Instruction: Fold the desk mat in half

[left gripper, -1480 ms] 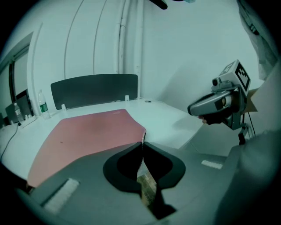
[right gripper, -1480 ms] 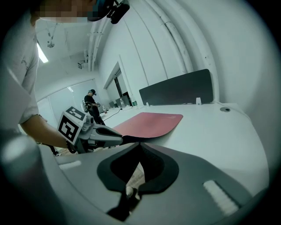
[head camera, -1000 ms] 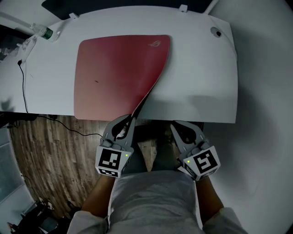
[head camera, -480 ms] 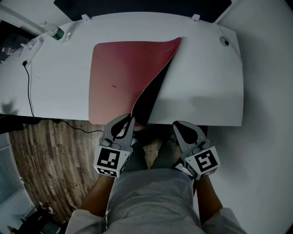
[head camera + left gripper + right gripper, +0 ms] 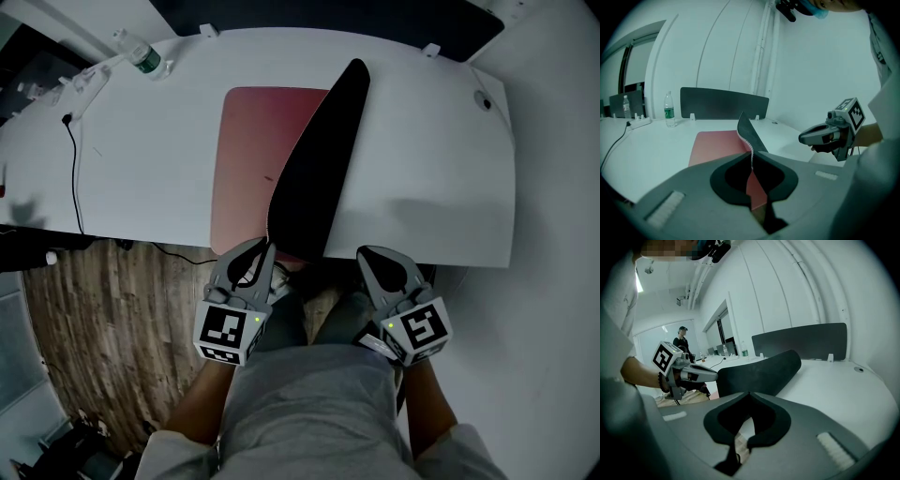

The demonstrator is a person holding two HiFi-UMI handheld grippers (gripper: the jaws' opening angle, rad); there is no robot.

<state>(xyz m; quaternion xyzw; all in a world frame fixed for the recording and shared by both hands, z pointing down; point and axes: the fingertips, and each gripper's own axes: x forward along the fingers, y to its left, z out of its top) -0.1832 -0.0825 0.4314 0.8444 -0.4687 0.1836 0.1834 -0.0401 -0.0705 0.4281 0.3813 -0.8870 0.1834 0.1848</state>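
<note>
The desk mat (image 5: 251, 159), red on top and black underneath, lies on the white desk (image 5: 422, 159). Its right half stands up on edge, black underside (image 5: 314, 169) facing right. My left gripper (image 5: 269, 246) is shut on the mat's near corner at the desk's front edge; in the left gripper view the mat (image 5: 717, 143) runs up out of the left gripper (image 5: 752, 154). My right gripper (image 5: 364, 253) hangs shut and empty just right of it, off the desk's front. The right gripper view shows the raised black flap (image 5: 759, 371) ahead of the right gripper (image 5: 749, 393).
A water bottle (image 5: 141, 54) and a black cable (image 5: 73, 169) sit at the desk's far left. A dark partition (image 5: 722, 103) lines the back edge. A small round grommet (image 5: 483, 100) is at the far right. Wood floor (image 5: 103, 309) lies below left.
The mat's right side has risen from a small lifted corner to a tall standing flap, swinging leftward and showing its black underside. Both grippers stay near the desk's front edge.
</note>
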